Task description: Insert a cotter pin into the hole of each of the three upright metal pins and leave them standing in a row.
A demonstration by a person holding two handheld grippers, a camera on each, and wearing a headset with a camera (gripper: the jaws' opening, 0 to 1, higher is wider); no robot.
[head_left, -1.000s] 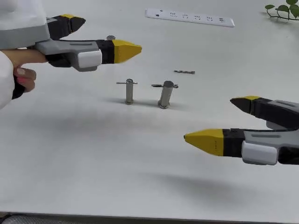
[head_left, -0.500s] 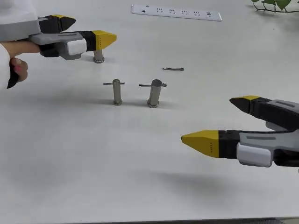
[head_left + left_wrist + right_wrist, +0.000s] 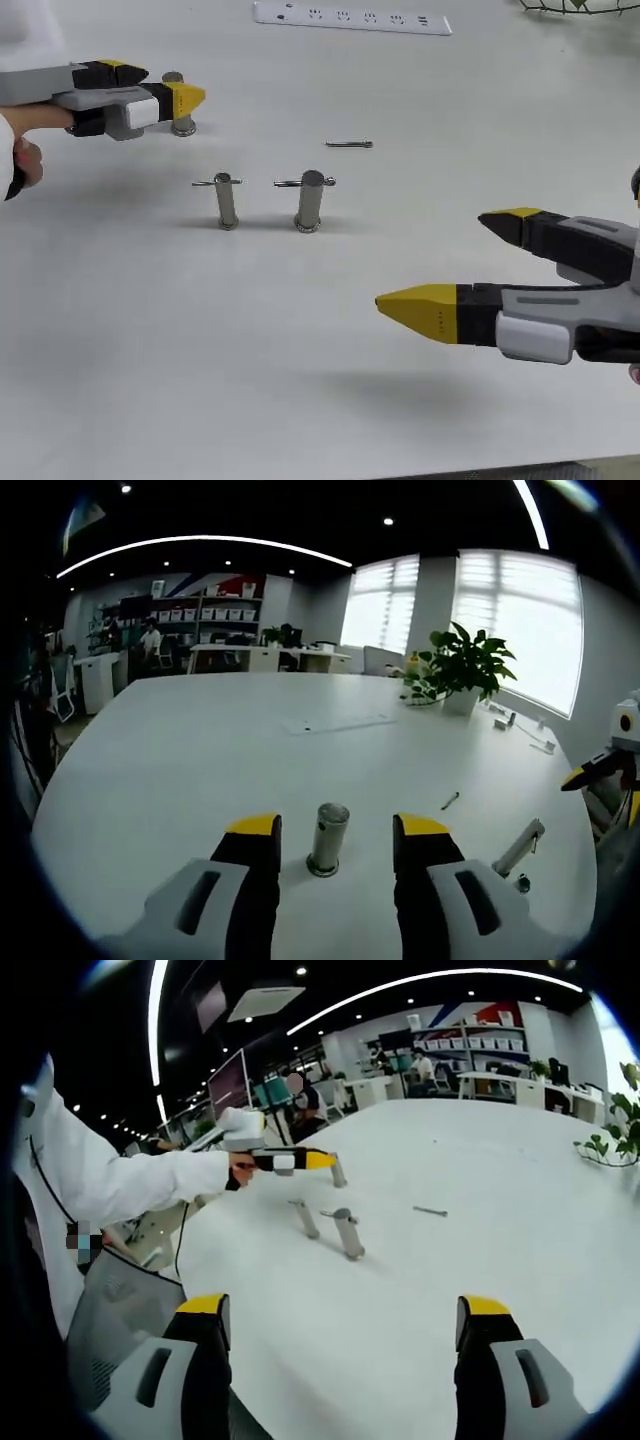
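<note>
- Bare grey steel pin (image 3: 327, 840) stood upright between my left gripper's (image 3: 165, 86) open yellow-tipped jaws, untouched, behind and left of the two fitted pins (image 3: 226, 200).
- Thin loose cotter pin (image 3: 349, 144) lay flat, long axis left-right, well apart from my right gripper (image 3: 435, 260), which gaped empty.
- Left gripper view showed the bare pin whole; in the head view my gripper hid its middle.

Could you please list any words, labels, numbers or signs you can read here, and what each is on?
No text can be read.
Any marks on the power strip are too small to make out.
The red and blue wall graphic is too blurred.
</note>
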